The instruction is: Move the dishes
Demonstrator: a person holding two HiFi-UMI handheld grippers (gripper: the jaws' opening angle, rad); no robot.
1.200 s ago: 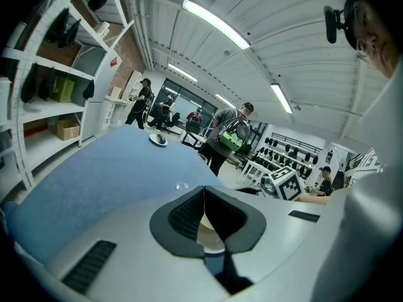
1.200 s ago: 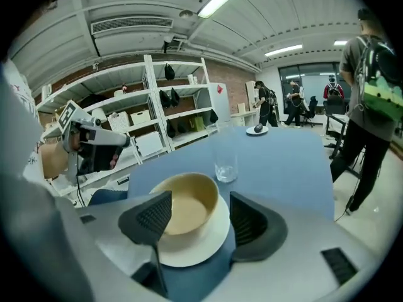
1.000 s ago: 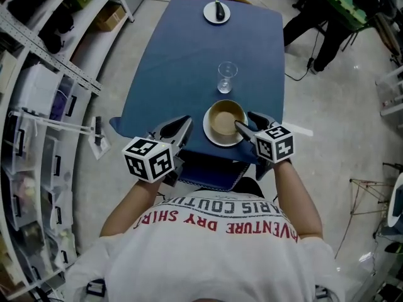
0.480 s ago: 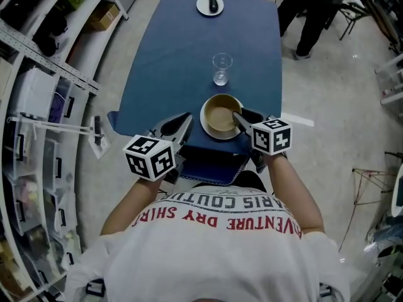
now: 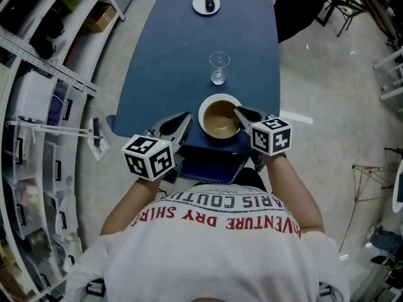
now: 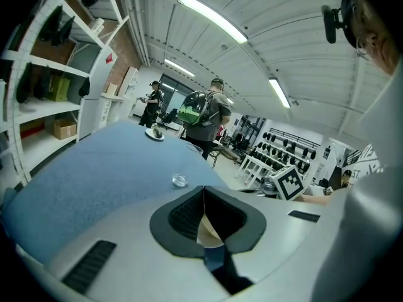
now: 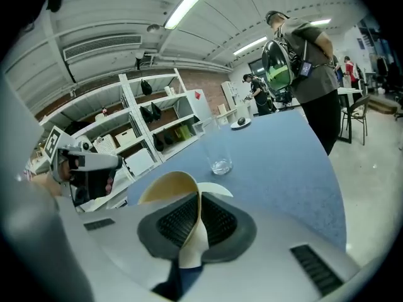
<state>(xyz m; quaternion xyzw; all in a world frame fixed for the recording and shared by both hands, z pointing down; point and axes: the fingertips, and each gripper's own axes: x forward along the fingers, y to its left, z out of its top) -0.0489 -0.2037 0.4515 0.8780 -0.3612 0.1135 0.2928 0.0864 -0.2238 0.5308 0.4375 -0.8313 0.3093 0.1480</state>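
Bowl (image 5: 220, 118), tan inside with a pale rim, sits at near edge of blue-covered table (image 5: 170, 55), right in front of person. Right gripper (image 5: 238, 113) is clamped on bowl's right rim; right gripper view shows cream wall pinched between both ribbed pads (image 7: 179, 222). White plate (image 7: 217, 188) edge shows just behind bowl in that view. Can't tell if bowl is lifted or resting.

Left gripper (image 5: 182, 121) is just left of bowl, apart from it, over table's near edge. Left gripper view: jaws closed tip to tip, nothing held; a cream sliver shows through gap lower down, can't tell what it is.

Empty drinking glass (image 5: 218, 68) stands upright mid-table, beyond bowl, apart from it. Small plate (image 5: 206, 3) with a dark object on it sits at far end of table. Shelving (image 5: 38, 74) runs along left side. Person with green backpack (image 7: 293, 49) stands past far end of table.
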